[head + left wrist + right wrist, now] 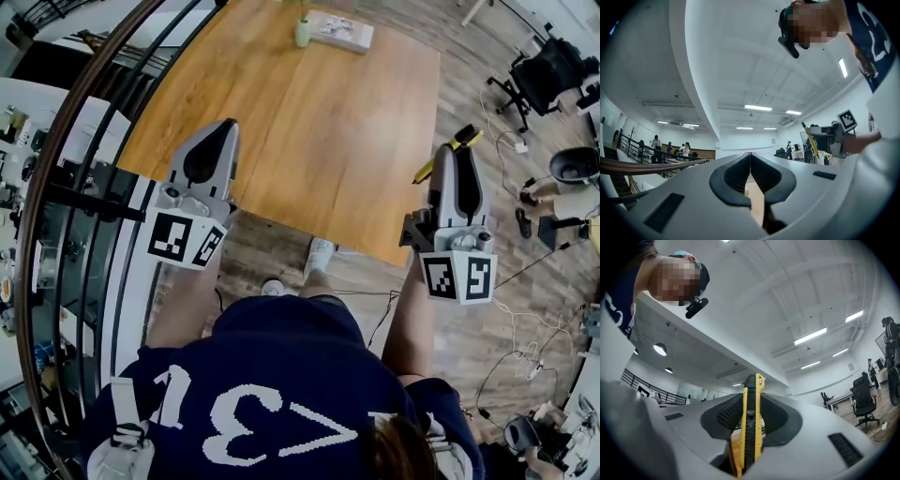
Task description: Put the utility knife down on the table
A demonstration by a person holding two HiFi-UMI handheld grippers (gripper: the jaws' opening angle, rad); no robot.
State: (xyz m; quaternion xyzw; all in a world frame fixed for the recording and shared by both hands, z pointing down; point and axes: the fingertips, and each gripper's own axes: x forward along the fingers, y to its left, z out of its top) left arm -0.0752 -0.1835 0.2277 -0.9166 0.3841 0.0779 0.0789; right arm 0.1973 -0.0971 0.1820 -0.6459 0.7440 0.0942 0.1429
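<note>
The utility knife (752,427) is yellow with a black slider and stands upright between the jaws of my right gripper (752,404), which is shut on it. In the head view the right gripper (455,155) hovers off the right front corner of the wooden table (309,122), and the knife (463,140) sticks out past its tip. My left gripper (223,129) hangs above the table's left front corner. Its pads (740,173) meet with nothing between them. From the left gripper view, the right gripper (833,133) and knife (809,138) show at the right.
A book (339,31) and a small pale green bottle (303,33) sit at the table's far edge. A dark curved railing (84,141) runs along the left. Office chairs (548,70) and loose cables (525,352) lie on the wood floor at right. My shoes (319,255) stand below the table's near edge.
</note>
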